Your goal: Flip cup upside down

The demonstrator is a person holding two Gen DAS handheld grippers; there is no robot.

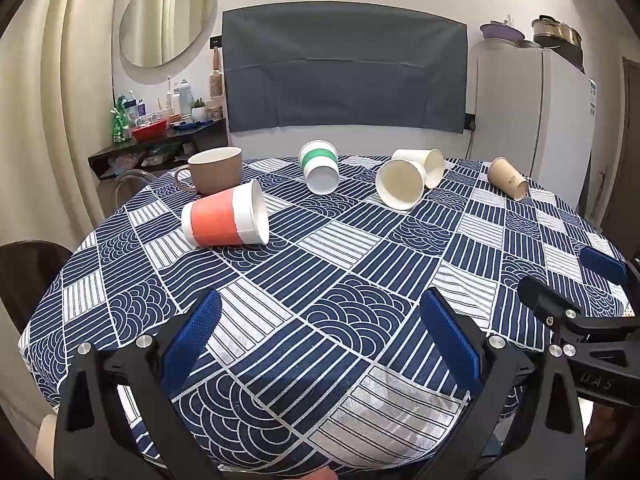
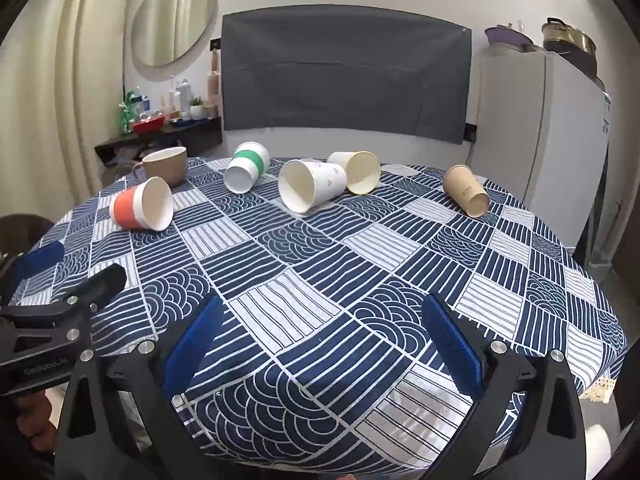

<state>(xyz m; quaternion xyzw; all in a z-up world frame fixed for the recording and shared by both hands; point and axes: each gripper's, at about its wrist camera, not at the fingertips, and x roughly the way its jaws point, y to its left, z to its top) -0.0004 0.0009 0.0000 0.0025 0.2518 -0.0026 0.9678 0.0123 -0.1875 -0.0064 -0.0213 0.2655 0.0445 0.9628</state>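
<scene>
Evidently nothing of the flipping was done yet: no cup stood mouth-down on the worktop (image 1: 472, 248).

Going left to right in the left wrist view, a brown mug (image 1: 214, 176) stood upright at the far left edge. Just in front of it an orange-banded paper cup (image 1: 224, 220) lay on its side. Next came a green-banded paper cup (image 1: 319, 172), a white paper cup (image 1: 400, 186) touching a second white paper cup (image 1: 426, 164) behind it, and a kraft paper cup (image 1: 508, 179), all on their sides.

Both tools waited at the near edge, well apart from every cup. The left hand-held gripper (image 1: 320, 344) had its jaws spread and empty, and so did the right hand-held gripper (image 2: 324, 344). By my judgement, the whole task remained: approach, grasp, turn and set down.
</scene>
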